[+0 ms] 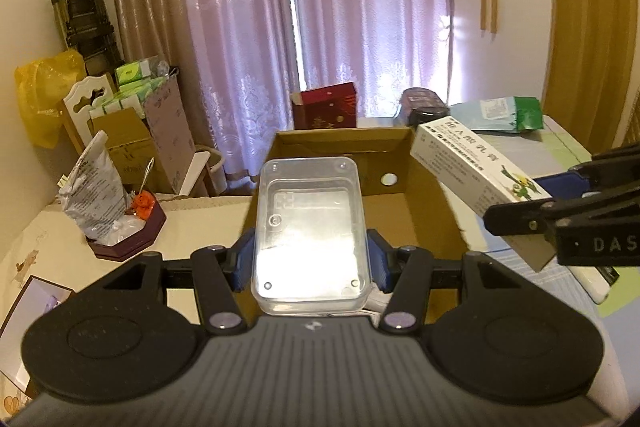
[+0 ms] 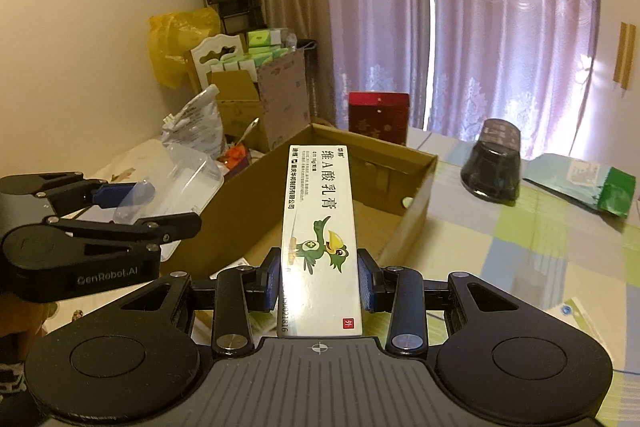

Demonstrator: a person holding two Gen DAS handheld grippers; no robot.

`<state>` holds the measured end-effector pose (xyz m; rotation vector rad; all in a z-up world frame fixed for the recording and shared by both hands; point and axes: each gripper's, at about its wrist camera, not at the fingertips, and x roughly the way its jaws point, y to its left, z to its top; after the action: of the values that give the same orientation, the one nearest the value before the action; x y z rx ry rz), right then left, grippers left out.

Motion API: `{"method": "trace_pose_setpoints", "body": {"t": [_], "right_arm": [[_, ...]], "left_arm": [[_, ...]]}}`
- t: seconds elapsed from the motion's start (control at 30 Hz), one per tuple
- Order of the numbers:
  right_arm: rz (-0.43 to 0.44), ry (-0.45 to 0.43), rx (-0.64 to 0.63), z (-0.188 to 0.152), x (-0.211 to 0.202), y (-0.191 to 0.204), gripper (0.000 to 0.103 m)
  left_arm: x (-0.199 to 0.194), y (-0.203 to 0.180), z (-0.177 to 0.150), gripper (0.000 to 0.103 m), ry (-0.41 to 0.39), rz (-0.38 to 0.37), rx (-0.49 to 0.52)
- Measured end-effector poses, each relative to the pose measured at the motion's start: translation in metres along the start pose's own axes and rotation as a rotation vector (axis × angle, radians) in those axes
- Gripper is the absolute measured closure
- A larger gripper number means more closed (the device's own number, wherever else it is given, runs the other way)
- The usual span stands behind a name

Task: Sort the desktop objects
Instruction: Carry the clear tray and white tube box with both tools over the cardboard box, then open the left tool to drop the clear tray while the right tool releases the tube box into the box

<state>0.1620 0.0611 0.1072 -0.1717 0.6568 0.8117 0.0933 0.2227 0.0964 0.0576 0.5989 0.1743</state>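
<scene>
Patchwork-clothed table (image 2: 520, 247), pink curtains (image 2: 500, 27); left gripper (image 1: 310, 259) pinching clear container (image 1: 310, 223), right gripper (image 2: 319, 277) pinching ointment box (image 2: 320, 227).

The tub (image 1: 310, 227) is clear; the carton (image 2: 319, 227) is white with a green bird. The box (image 2: 416, 195) is brown, and the far curtains (image 2: 460, 7) are mauve with pale motifs.

We see a table (image 2: 520, 247) under a pastel checked cloth, bearing an open cardboard box (image 2: 420, 195) at centre, a red carton (image 2: 378, 119) behind, a dark jar (image 2: 494, 163) and green pouch (image 2: 592, 183) far right.
</scene>
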Motion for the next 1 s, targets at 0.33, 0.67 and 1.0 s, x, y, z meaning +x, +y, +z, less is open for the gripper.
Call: {"method": "trace_pose_setpoints", "body": {"t": [0.33, 0.67, 1.0], "right_arm": [[0.012, 0.054, 0.009, 0.005, 0.047, 0.009, 0.066], [0.015, 0.103, 0.036, -0.001, 0.077, 0.008, 0.066], [0.010, 0.121, 0.042, -0.004, 0.092, 0.003, 0.066]], "left_arm": [[0.033, 0.015, 0.006, 0.052, 0.040, -0.034, 0.010], [0.059, 0.017, -0.004, 0.052, 0.092, -0.046, 0.028], [0.074, 0.014, -0.010, 0.052, 0.118, -0.053, 0.047]]}}
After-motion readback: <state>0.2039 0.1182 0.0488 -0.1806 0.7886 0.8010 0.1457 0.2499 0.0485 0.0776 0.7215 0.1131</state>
